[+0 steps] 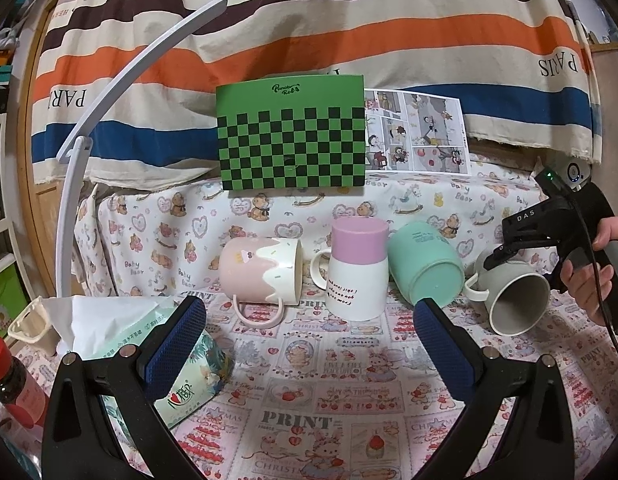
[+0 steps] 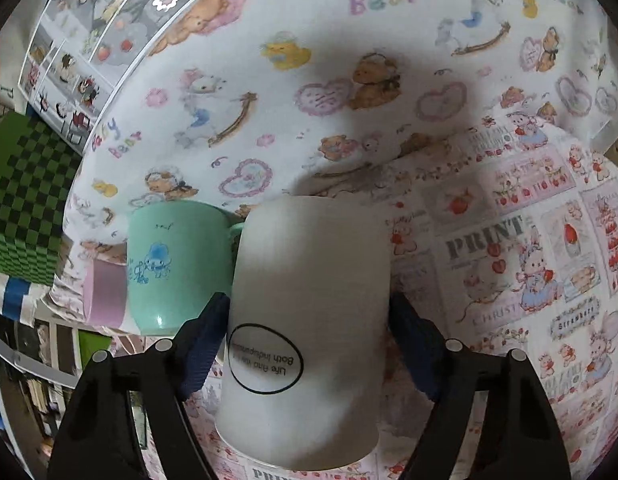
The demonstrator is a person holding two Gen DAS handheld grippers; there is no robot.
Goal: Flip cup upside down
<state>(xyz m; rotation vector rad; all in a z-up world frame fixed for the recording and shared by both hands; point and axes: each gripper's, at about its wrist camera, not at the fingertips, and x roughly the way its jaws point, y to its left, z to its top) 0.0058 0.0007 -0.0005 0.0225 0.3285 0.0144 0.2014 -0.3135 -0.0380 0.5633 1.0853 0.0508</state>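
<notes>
While the right gripper (image 2: 309, 340) clamps its blue pads (image 2: 203, 344) on either side of the grey mug (image 2: 309, 300), the mug lies tilted on its side, its open mouth toward the left gripper's camera and its white handle on the side toward the mint mug (image 1: 425, 262). In the right wrist view the mug fills the space between the fingers, an oval label with printed text on its wall, and the mint mug (image 2: 177, 268) sits just to its left, with a strip of lilac beside that. The left gripper (image 1: 309, 344) hangs spread wide with nothing between its pads (image 1: 175, 352), well back from the cups. Ahead of it stands an inverted white mug with a lilac band (image 1: 359, 268), a pink mug (image 1: 261, 276) on its side to the left, and the mint mug tipped over to the right. A tissue pack (image 1: 189, 380) lies under the left finger, and a green checkered box (image 1: 293, 138) stands beyond on the printed cloth (image 1: 309, 400).
</notes>
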